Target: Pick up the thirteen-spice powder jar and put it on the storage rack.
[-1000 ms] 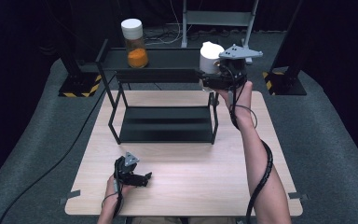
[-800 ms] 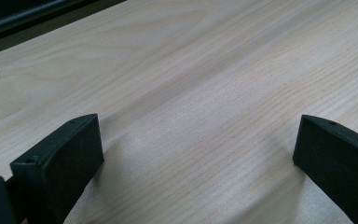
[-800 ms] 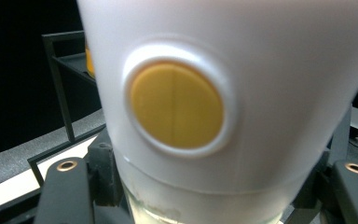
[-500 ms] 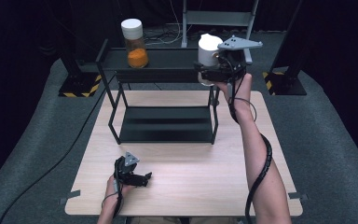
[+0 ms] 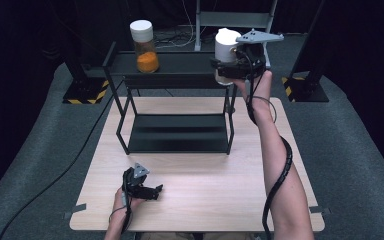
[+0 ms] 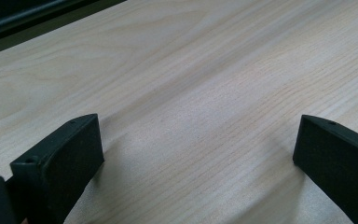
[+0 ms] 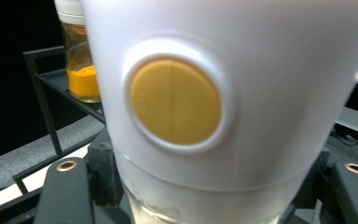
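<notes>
R gripper (image 5: pixel 225 70) fingers clamped on white jar (image 5: pixel 226 47) at rack (image 5: pixel 180 64) top's right end, L gripper (image 5: pixel 147 190) wide open, idle over table (image 5: pixel 210 175) — jar could clip the rack edge & tip if brought in too low.

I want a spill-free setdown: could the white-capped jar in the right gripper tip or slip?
The white-capped jar looks tall and narrow, so probably tippy. Its smooth cap and clear lower wall may slip, though the right gripper clamps it. Likely rigid.
</notes>
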`<control>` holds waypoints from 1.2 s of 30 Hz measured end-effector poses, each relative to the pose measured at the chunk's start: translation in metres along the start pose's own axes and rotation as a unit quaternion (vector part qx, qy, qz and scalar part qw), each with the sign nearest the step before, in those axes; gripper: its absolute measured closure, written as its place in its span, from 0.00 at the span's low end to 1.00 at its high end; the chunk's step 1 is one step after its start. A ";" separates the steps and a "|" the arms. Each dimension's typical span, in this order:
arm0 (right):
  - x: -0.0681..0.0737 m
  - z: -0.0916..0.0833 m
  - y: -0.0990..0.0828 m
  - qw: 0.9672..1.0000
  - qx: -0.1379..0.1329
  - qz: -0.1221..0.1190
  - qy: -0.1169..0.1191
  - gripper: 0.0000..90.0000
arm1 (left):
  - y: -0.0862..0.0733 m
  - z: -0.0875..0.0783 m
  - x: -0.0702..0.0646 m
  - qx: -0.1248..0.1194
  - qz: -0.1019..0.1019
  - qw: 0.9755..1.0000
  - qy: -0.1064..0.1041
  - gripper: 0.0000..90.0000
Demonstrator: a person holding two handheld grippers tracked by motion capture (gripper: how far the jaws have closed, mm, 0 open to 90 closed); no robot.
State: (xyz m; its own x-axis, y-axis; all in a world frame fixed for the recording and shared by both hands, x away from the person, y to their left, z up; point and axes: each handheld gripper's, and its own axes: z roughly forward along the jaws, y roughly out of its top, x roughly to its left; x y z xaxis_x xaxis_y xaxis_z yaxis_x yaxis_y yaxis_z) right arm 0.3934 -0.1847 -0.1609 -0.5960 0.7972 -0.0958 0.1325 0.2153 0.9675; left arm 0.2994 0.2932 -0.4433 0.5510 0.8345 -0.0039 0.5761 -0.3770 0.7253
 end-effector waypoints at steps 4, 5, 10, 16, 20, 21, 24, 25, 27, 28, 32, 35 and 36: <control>-0.002 0.004 0.004 1.000 0.005 0.001 -0.004 0.33 | 0.000 0.000 0.000 0.000 -0.001 1.000 0.000 0.01; -0.003 0.006 0.005 1.000 0.005 0.003 -0.005 0.33 | 0.000 0.000 0.000 0.000 -0.001 1.000 0.000 0.01; -0.006 0.012 0.008 1.000 0.007 0.006 -0.006 0.33 | 0.000 0.000 0.000 0.000 -0.001 1.000 0.000 0.01; -0.011 0.021 0.013 1.000 0.013 0.010 -0.009 0.33 | 0.000 0.000 0.000 0.000 -0.001 1.000 0.000 0.01; -0.013 0.026 0.017 1.000 0.019 0.012 -0.011 0.33 | 0.000 0.000 0.000 0.000 -0.001 1.000 0.000 0.01; -0.013 0.027 0.017 1.000 0.020 0.013 -0.012 0.33 | 0.000 0.000 0.000 0.000 -0.001 1.000 0.000 0.01; -0.015 0.031 0.018 0.999 0.023 0.019 -0.014 0.33 | 0.000 0.000 0.000 0.000 -0.001 1.000 0.000 0.01; -0.016 0.032 0.018 0.999 0.024 0.021 -0.014 0.33 | 0.000 0.000 0.000 0.000 -0.001 1.000 0.000 0.01; -0.017 0.035 0.019 0.999 0.028 0.024 -0.018 0.33 | 0.000 0.000 0.000 0.000 -0.001 1.000 0.000 0.01; -0.017 0.037 0.020 0.999 0.030 0.024 -0.020 0.33 | 0.000 0.000 0.000 0.000 -0.001 1.000 0.000 0.01; -0.020 0.042 0.020 0.999 0.029 0.029 -0.019 0.33 | 0.000 0.000 0.000 0.000 -0.001 1.000 0.000 0.01; -0.020 0.047 0.022 0.999 0.034 0.031 -0.021 0.33 | 0.000 0.000 0.000 0.000 -0.001 1.000 0.000 0.01; -0.020 0.048 0.022 0.999 0.035 0.031 -0.022 0.33 | 0.000 0.000 0.000 0.000 -0.001 1.000 0.000 0.01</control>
State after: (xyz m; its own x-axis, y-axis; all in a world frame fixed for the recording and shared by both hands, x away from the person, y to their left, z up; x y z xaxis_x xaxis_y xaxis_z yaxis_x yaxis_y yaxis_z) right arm 0.4469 -0.1689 -0.1485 -0.5493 0.8343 -0.0478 0.2234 0.2017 0.9536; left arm 0.2993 0.2932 -0.4435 0.5497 0.8353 -0.0053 0.5768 -0.3750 0.7258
